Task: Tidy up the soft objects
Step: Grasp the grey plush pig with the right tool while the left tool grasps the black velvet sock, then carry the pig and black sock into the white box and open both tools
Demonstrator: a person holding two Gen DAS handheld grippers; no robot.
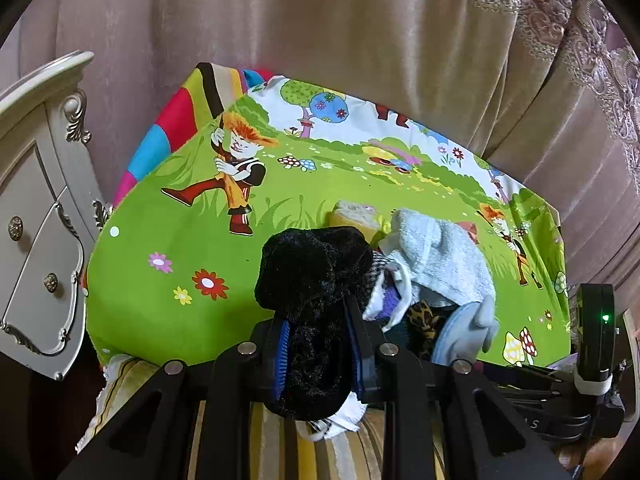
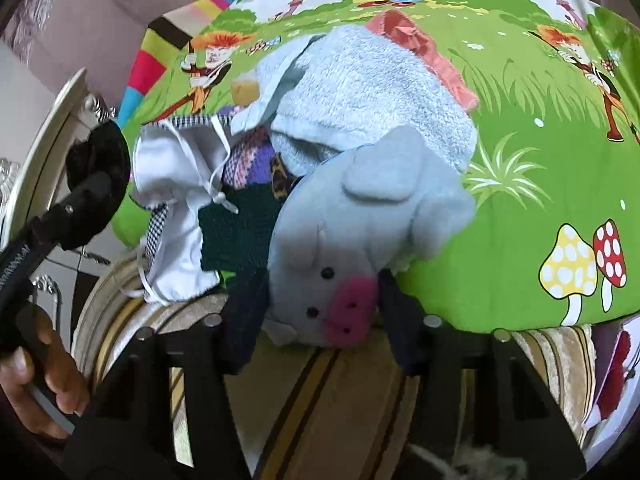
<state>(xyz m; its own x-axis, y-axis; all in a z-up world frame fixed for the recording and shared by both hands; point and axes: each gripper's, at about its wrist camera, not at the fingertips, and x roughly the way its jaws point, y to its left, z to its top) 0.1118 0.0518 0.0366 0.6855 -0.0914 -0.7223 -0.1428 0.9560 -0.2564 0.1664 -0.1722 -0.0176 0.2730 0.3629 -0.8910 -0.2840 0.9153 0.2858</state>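
My left gripper (image 1: 318,344) is shut on a black fuzzy cloth (image 1: 316,276), held above the near edge of a bright cartoon-print sheet (image 1: 192,208). My right gripper (image 2: 320,304) is shut on a pale blue plush pig (image 2: 352,232) with a pink snout. Behind the pig lies a pile: a light blue towel (image 2: 360,88), a white drawstring bag (image 2: 172,184), a dark green knit piece (image 2: 236,232), a purple striped knit (image 2: 248,160) and a salmon cloth (image 2: 420,44). The left gripper with its black cloth (image 2: 100,156) shows at the left of the right wrist view. A yellow sponge (image 1: 356,216) sits behind the pile.
A cream carved nightstand (image 1: 36,216) stands at the left. Beige curtains (image 1: 360,32) hang behind the sheet. A striped beige cushion (image 2: 328,400) lies below both grippers. The left half of the sheet holds only printed figures.
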